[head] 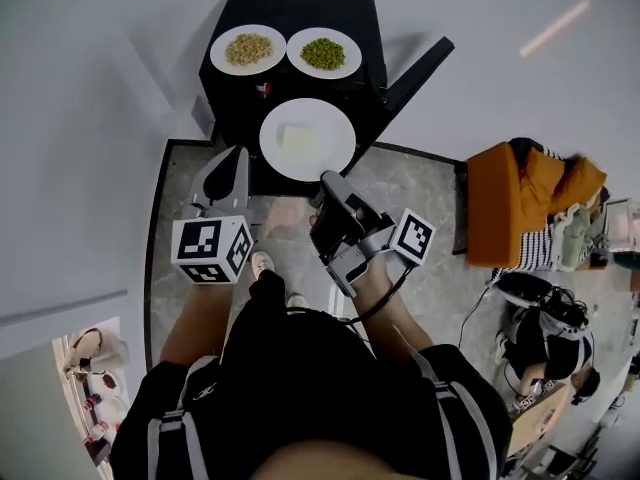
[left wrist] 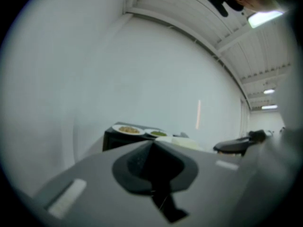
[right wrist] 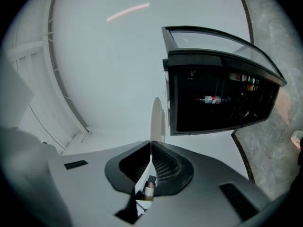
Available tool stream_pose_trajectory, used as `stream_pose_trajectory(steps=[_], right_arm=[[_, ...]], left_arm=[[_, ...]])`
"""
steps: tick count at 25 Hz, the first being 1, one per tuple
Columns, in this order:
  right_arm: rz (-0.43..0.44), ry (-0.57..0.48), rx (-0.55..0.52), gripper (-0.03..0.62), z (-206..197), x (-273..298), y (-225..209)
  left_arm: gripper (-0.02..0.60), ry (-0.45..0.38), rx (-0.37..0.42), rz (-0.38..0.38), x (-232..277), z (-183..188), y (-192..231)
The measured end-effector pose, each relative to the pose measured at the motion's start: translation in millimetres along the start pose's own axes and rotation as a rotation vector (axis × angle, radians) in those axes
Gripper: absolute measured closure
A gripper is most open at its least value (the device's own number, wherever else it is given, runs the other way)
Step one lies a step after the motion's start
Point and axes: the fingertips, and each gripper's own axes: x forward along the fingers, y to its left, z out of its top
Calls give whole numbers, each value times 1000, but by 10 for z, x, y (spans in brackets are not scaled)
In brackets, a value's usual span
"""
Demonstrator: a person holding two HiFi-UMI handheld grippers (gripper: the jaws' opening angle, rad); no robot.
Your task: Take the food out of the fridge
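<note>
A black fridge (head: 300,13) stands against the wall with its door (head: 420,73) swung open to the right. On its top sit a plate of yellowish food (head: 248,49) and a plate of green peas (head: 324,53). In front of the fridge my right gripper (head: 328,180) is shut on the near rim of a third white plate (head: 307,138), which carries a pale block. In the right gripper view that plate (right wrist: 157,119) shows edge-on between the jaws. My left gripper (head: 238,153) hangs to the plate's left, shut and empty. In the left gripper view (left wrist: 152,143) all three plates show ahead.
The open fridge interior (right wrist: 218,98) is dark, with a bottle (right wrist: 210,99) on a shelf. An orange chair with clothes (head: 520,203) stands at the right. A person sits at the lower right (head: 545,343). White wall runs along the left and behind the fridge.
</note>
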Motion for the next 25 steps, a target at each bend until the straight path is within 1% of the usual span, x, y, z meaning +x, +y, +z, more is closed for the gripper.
stream_pose_trajectory(steps=[4, 13, 17, 25], right_arm=[[39, -27, -35, 582, 144, 182, 223], [112, -110, -84, 582, 475, 679, 523], [107, -110, -93, 582, 578, 788, 519], [99, -77, -97, 582, 795, 912, 547]], left_arm=[[578, 7, -3, -39, 154, 140, -12], [578, -8, 45, -115, 588, 500, 172], [580, -12, 40, -117, 717, 531, 212], [578, -17, 36, -84, 907, 615, 215]])
